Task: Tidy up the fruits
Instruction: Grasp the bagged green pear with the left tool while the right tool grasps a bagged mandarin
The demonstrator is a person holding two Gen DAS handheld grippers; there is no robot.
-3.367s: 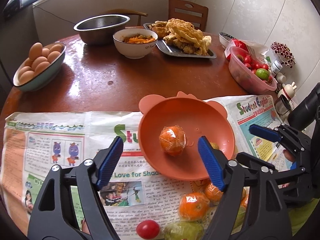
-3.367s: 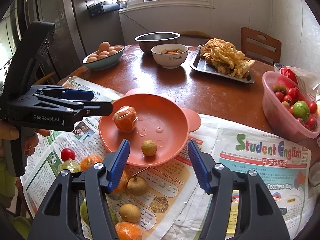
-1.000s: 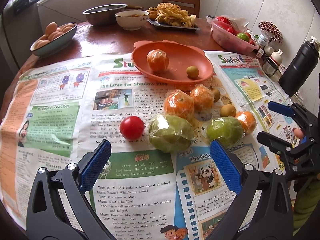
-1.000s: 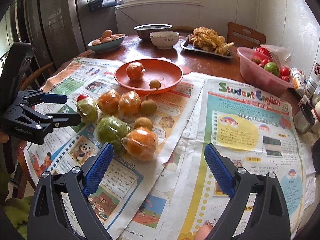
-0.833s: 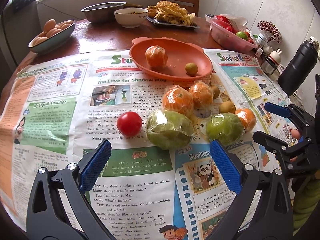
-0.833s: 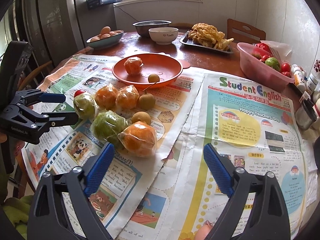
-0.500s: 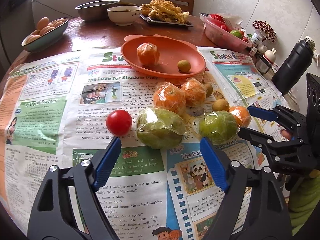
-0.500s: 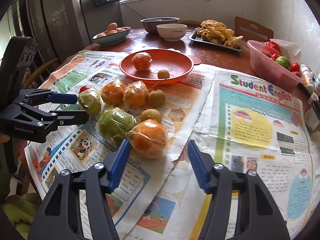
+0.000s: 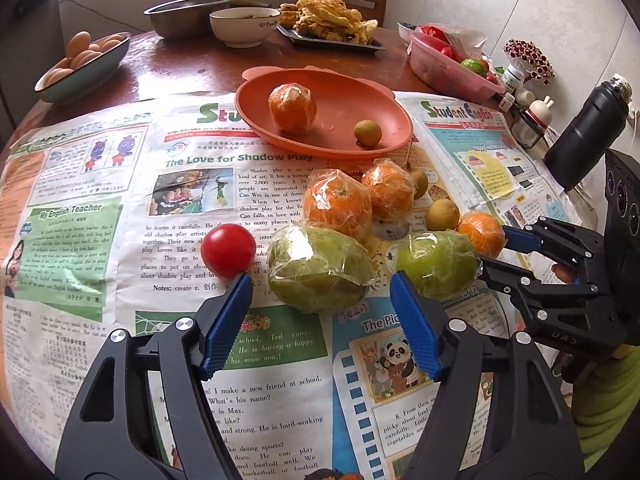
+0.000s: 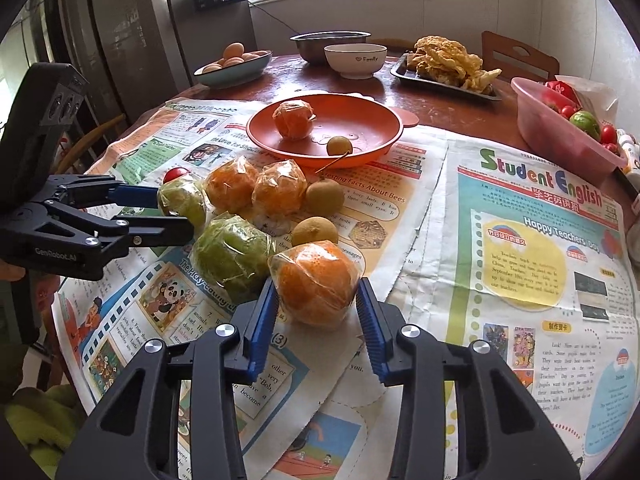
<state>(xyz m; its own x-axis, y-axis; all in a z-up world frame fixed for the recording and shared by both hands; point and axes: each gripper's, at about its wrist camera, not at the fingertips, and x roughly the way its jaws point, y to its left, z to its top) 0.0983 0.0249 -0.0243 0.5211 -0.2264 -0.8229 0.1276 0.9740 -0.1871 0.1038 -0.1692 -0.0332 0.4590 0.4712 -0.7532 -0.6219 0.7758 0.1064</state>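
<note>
Fruit crowds round — right hand-held gripper straddles wrapped orange, left hand-held gripper apart.

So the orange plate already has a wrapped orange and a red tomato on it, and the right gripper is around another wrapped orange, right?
Not quite. Beside the wrapped orange on the orange plate lies a small brown fruit, not a tomato; the red tomato is on the newspaper, as the left wrist view shows. The right gripper does bracket another wrapped orange.
</note>
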